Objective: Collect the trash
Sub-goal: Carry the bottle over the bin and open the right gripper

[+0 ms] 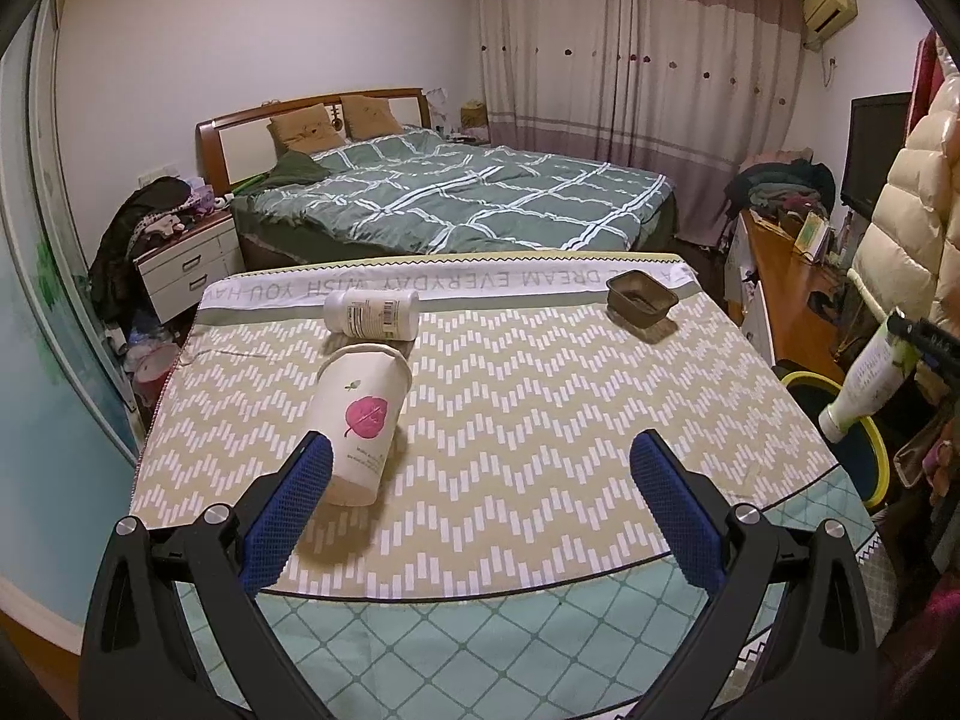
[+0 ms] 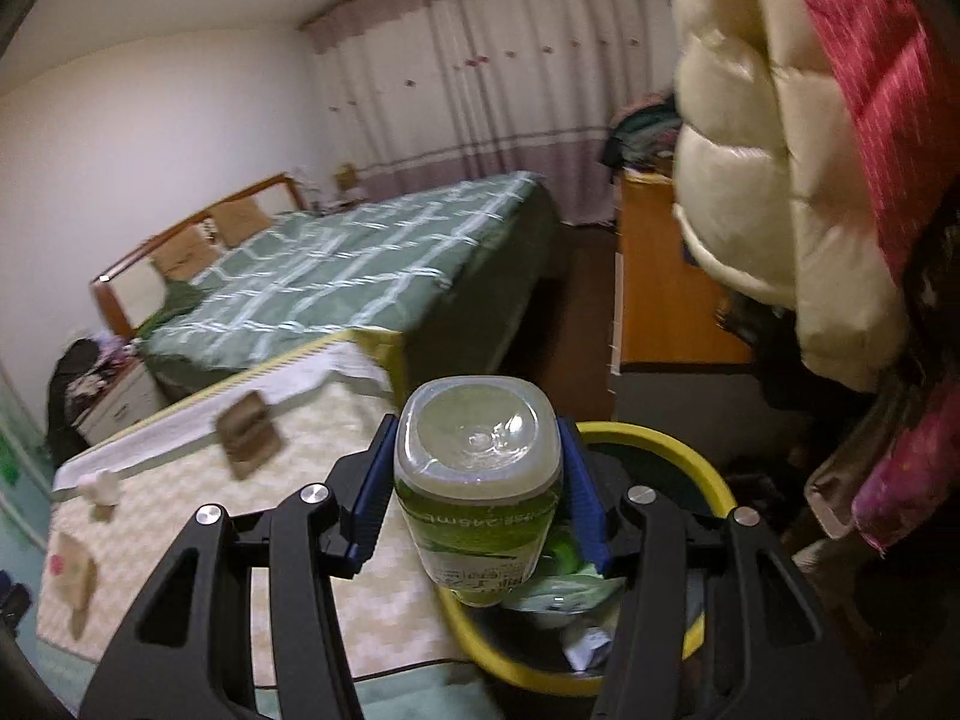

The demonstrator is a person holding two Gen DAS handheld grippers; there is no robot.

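A green checked bed (image 1: pixel 456 192) stands beyond the patterned tablecloth (image 1: pixel 540 408), below striped curtains (image 1: pixel 636 60).

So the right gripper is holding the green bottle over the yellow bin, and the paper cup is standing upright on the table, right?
Not quite. The paper cup lies on its side, as the left wrist view shows. The right gripper does hold the green bottle over the yellow bin.

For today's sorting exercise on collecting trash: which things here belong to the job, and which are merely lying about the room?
Part of the job:
green bottle, held in the right gripper
yellow bin
paper cup
white bottle
brown tray
left gripper, open

Just lying about:
bed
puffer jacket
nightstand
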